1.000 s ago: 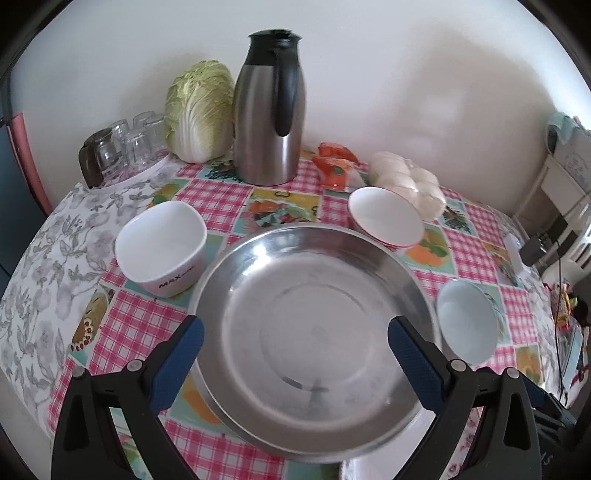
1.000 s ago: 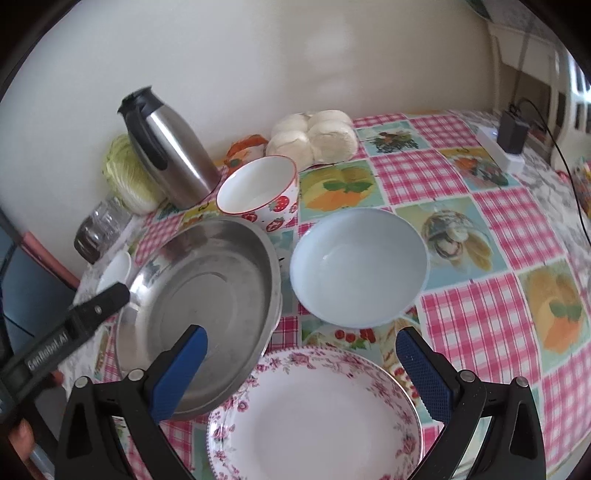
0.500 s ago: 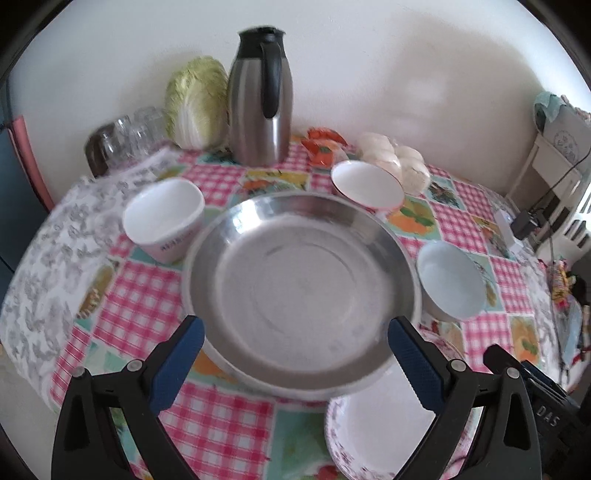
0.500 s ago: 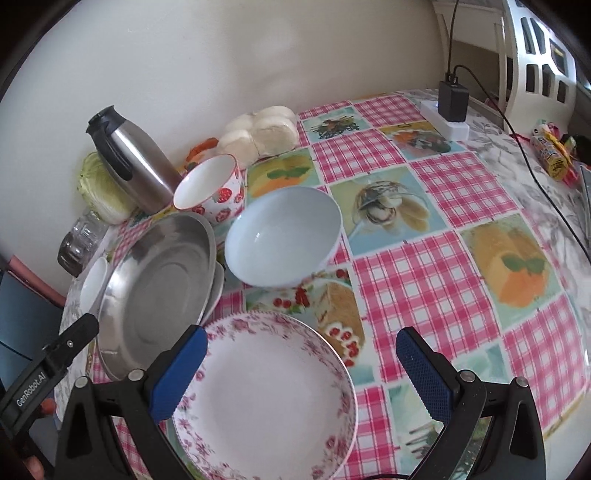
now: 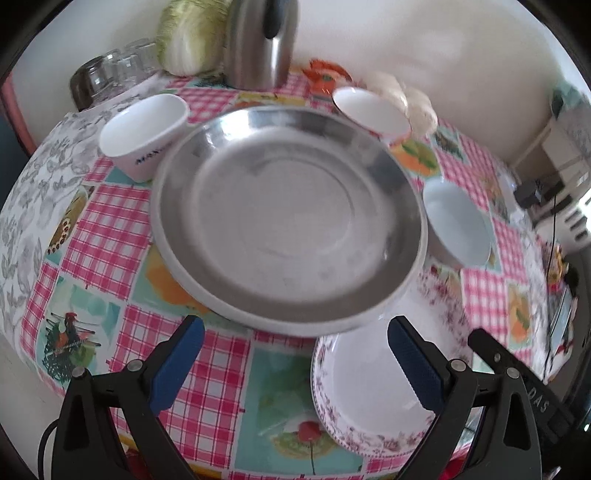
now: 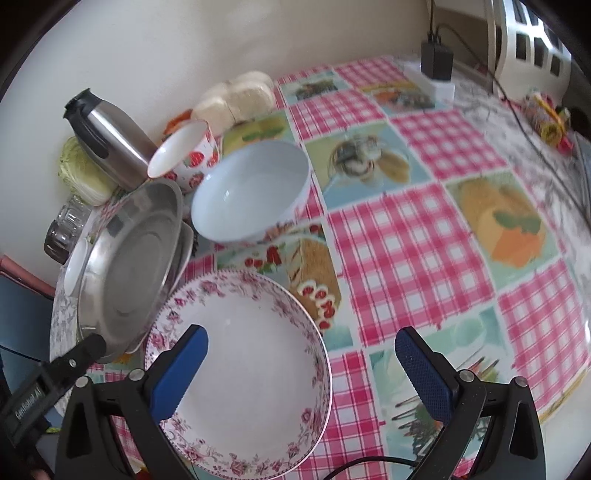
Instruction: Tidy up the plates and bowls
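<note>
A large steel plate (image 5: 288, 218) lies in the table's middle, seemingly on a white plate whose rim shows beside it (image 6: 186, 243). A floral-rimmed plate (image 5: 369, 391) lies at its front right, also in the right wrist view (image 6: 240, 369). A pale blue bowl (image 5: 458, 225) (image 6: 251, 192), a strawberry bowl (image 5: 371, 114) (image 6: 188, 151) and a white cup-bowl (image 5: 144, 129) stand around the steel plate. My left gripper (image 5: 291, 362) is open and empty above the steel plate's near edge. My right gripper (image 6: 301, 373) is open and empty over the floral plate.
A steel thermos jug (image 5: 258, 40), a cabbage (image 5: 188, 33), glasses (image 5: 110, 74) and buns (image 6: 236, 96) stand along the back wall. A power adapter and cable (image 6: 437, 59) lie at the far right. The table edge is close below both grippers.
Both grippers have drawn back and up from the dishes; the steel plate now sits farther ahead of my left gripper. Both stay open and empty.
</note>
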Tool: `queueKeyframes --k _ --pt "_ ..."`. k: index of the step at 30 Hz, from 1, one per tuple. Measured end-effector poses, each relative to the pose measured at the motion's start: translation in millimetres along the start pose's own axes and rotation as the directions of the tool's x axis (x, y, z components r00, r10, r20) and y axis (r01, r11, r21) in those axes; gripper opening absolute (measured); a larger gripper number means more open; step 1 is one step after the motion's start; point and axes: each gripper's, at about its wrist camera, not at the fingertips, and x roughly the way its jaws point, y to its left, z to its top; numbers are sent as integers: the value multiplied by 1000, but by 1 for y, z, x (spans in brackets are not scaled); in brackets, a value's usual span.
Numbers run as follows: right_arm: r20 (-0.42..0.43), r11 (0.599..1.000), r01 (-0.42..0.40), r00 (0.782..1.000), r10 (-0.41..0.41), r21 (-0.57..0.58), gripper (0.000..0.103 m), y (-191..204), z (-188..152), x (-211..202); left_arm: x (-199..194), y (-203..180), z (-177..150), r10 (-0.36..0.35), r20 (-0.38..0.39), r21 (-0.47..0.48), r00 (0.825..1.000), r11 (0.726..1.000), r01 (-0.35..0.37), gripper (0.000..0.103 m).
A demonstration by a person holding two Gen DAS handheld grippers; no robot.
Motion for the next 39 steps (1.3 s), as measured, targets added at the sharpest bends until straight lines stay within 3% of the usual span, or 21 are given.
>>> queueKeyframes --k 6,10,15,20,21,22,24,27,35,39 --pt "-79 999 -23 997 26 37 82 -9 -3 18 24 -9 -10 -24 -109 33 994 999 28 98" --pt "-117 996 -48 991 56 71 75 -15 -4 28 33 -10 -12 -36 -144 25 989 999 41 82" --pt "-128 986 -106 984 122 127 47 -25 -4 35 48 -13 -14 -51 -197 20 979 998 56 69" --pt "-136 977 -146 976 167 155 29 -31 -5 37 57 -16 -13 -80 -215 3 973 997 82 54" --pt "-138 976 -150 975 172 157 26 -33 -6 38 59 -16 -13 -88 -220 -2 971 996 90 47" --pt "-138 976 -151 975 173 157 26 -31 -4 40 62 -16 -12 -96 -228 -8 969 995 97 41" --pt "-137 976 -152 975 174 158 23 -33 -4 41 66 -14 -15 -110 -234 -19 966 994 108 38" --pt "-136 971 -159 973 185 178 16 -39 -5 42 67 -14 -15 -113 -228 -18 967 994 112 38" --pt "-131 966 -173 971 200 190 16 -46 -4 40 62 6 -19 -170 -215 -84 962 984 155 38" --pt "-127 962 -190 968 217 197 16 -48 -3 41 59 13 -19 -166 -207 -70 964 986 154 37"
